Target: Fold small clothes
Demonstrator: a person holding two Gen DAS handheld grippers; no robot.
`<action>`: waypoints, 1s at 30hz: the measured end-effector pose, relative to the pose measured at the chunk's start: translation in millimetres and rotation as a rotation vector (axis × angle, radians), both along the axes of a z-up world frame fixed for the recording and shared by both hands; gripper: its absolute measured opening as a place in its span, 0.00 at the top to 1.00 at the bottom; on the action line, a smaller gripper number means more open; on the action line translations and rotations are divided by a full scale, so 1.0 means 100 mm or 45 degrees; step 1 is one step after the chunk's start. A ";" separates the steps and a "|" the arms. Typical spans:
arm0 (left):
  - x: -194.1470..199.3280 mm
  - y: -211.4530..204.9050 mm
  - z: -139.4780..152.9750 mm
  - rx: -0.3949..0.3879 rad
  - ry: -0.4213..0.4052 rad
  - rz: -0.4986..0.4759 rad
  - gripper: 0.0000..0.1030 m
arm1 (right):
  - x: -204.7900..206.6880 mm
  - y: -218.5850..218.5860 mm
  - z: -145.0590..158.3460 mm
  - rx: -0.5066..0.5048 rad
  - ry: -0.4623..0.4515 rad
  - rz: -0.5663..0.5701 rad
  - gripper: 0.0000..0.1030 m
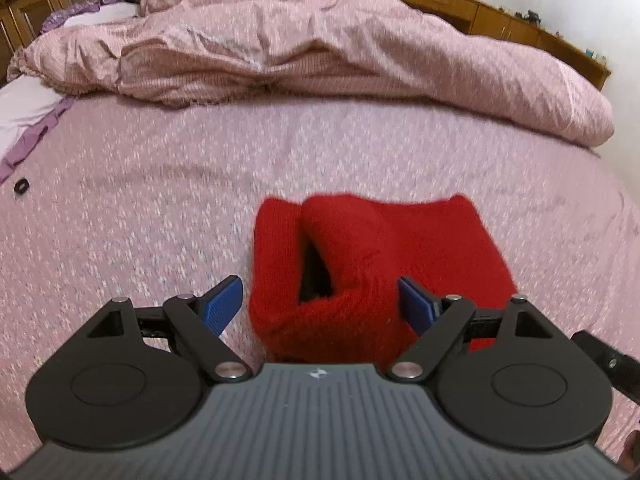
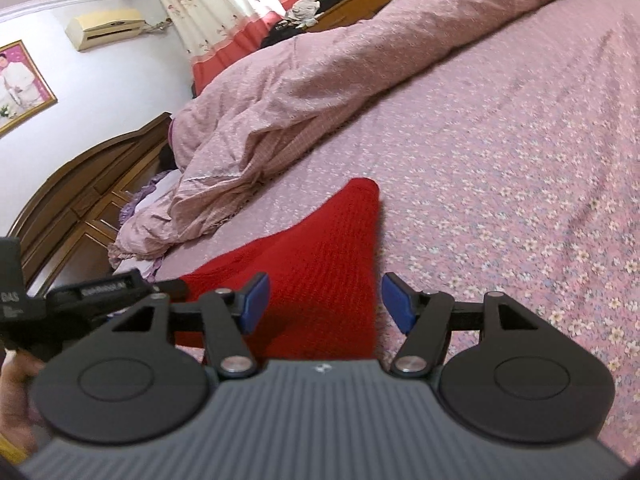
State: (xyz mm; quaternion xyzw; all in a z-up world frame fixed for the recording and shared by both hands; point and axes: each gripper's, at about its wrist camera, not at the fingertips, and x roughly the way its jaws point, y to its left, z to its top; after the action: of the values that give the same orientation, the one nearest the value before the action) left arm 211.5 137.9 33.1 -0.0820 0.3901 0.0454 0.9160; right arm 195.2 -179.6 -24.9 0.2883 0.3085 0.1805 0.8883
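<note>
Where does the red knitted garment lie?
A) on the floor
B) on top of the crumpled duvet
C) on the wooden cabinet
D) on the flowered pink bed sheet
D: the red knitted garment rests flat on the flowered pink bed sheet, apart from the duvet.

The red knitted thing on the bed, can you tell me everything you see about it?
The red knitted garment looks like soft, ribbed wool, all one bright red. It lies partly folded on the pink flowery bedsheet, layers overlapping, with a dark opening between them. From the right wrist view one corner points away. Only the sheet touches it; both grippers' blue pads stand apart, not pressing it.
</note>
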 end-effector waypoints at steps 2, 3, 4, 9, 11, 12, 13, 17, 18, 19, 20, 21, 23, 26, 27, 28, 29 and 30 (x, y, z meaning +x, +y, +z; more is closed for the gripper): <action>-0.01 0.01 -0.07 -0.023 0.002 -0.004 0.18 | 0.00 -0.02 -0.02 0.006 0.014 -0.001 0.37; -0.03 0.02 -0.10 -0.029 0.000 -0.001 0.18 | 0.01 -0.03 -0.04 0.009 0.020 -0.001 0.37; -0.03 0.02 -0.13 -0.036 -0.006 -0.002 0.19 | 0.01 -0.03 -0.05 0.011 0.025 -0.002 0.37; -0.04 0.03 -0.24 -0.128 -0.009 -0.028 0.47 | 0.01 -0.05 -0.11 0.012 0.047 -0.013 0.37; -0.06 0.05 -0.23 -0.156 -0.027 -0.030 0.65 | 0.01 -0.06 -0.13 0.010 0.054 -0.019 0.37; -0.09 0.07 -0.20 -0.178 -0.051 -0.029 0.66 | 0.01 -0.06 -0.13 0.009 0.058 -0.021 0.37; -0.14 0.10 -0.15 -0.206 -0.080 -0.031 0.69 | 0.01 -0.06 -0.14 0.008 0.060 -0.022 0.37; -0.35 0.19 -0.03 -0.236 -0.144 -0.012 0.70 | 0.01 -0.05 -0.12 -0.001 0.054 -0.017 0.37; -0.40 0.22 -0.04 -0.235 -0.146 0.008 0.70 | 0.01 -0.05 -0.12 -0.004 0.050 -0.015 0.37; -0.46 0.26 -0.07 -0.239 -0.144 0.027 0.70 | 0.01 -0.04 -0.12 -0.006 0.048 -0.011 0.37; -0.50 0.30 -0.10 -0.248 -0.138 0.043 0.70 | 0.01 -0.02 -0.12 -0.007 0.048 -0.006 0.37; -0.54 0.35 -0.17 -0.258 -0.125 0.060 0.70 | 0.02 -0.01 -0.12 -0.008 0.048 0.000 0.37; -0.60 0.43 -0.30 -0.292 -0.090 0.092 0.70 | 0.03 0.04 -0.13 -0.013 0.052 0.018 0.37; -0.65 0.50 -0.46 -0.310 -0.074 0.104 0.69 | 0.06 0.14 -0.15 -0.024 0.057 0.057 0.37; -0.65 0.49 -0.48 -0.303 -0.079 0.103 0.68 | 0.07 0.19 -0.15 -0.028 0.054 0.071 0.37; -0.65 0.48 -0.50 -0.290 -0.083 0.103 0.68 | 0.08 0.23 -0.16 -0.036 0.050 0.084 0.37; -0.65 0.47 -0.52 -0.271 -0.082 0.108 0.68 | 0.08 0.26 -0.17 -0.045 0.044 0.093 0.37; -0.65 0.47 -0.55 -0.260 -0.074 0.116 0.68 | 0.09 0.30 -0.17 -0.059 0.032 0.100 0.37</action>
State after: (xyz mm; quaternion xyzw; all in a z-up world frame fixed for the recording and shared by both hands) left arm 146.9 184.6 -21.6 -0.1938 0.3619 0.0448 0.9108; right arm 203.9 -149.4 -42.1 0.2577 0.3349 0.2043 0.8830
